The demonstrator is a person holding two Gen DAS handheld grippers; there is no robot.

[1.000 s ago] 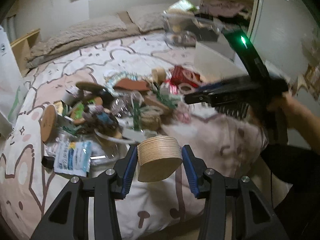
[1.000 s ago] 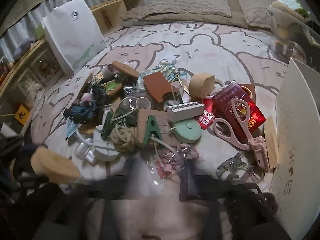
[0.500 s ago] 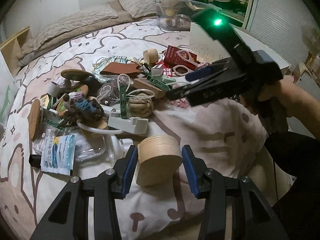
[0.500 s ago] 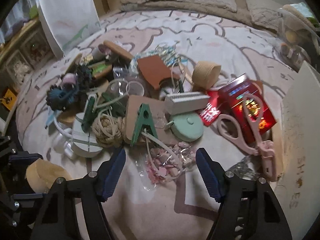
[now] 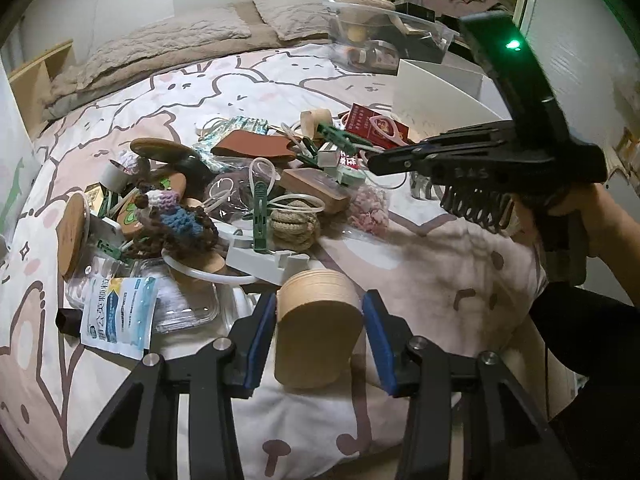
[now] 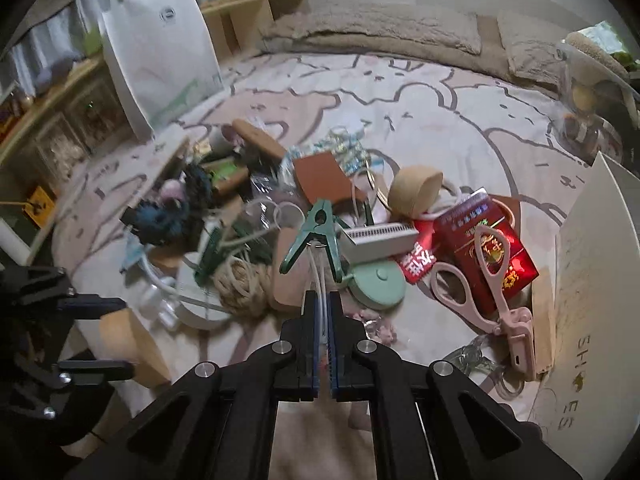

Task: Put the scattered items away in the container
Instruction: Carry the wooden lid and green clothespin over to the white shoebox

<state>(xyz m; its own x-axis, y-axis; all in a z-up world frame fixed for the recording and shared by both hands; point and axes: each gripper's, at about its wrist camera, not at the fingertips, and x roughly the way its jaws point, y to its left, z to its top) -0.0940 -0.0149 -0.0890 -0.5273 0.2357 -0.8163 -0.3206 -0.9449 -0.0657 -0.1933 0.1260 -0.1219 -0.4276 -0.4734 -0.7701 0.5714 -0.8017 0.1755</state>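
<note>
My left gripper (image 5: 320, 332) is shut on a round pale wooden box (image 5: 318, 320), held just above the bedspread at the near edge of the pile. In the right wrist view the same box (image 6: 128, 340) shows at the lower left. My right gripper (image 6: 324, 304) is shut on a thin clear cord (image 6: 320, 276) that runs up to a green clip (image 6: 316, 236), which is tipped up over the heap. From the left wrist view the right gripper (image 5: 374, 162) reaches in from the right, a hand behind it. A white shoe box (image 6: 592, 280) stands at the right.
The pile on the patterned bedspread (image 5: 420, 264) holds pink scissors (image 6: 480, 276), a red packet (image 6: 488, 248), a mint round case (image 6: 380, 284), a rope coil (image 6: 240, 284), a crochet toy (image 5: 180, 220). A clear bin (image 5: 380, 40) sits at the back, a white paper bag (image 6: 160, 52) at the left.
My right gripper came down over the pile and its jaws went from wide open to shut on the cord; the green clip tipped up. The left gripper kept hold of the wooden box.
</note>
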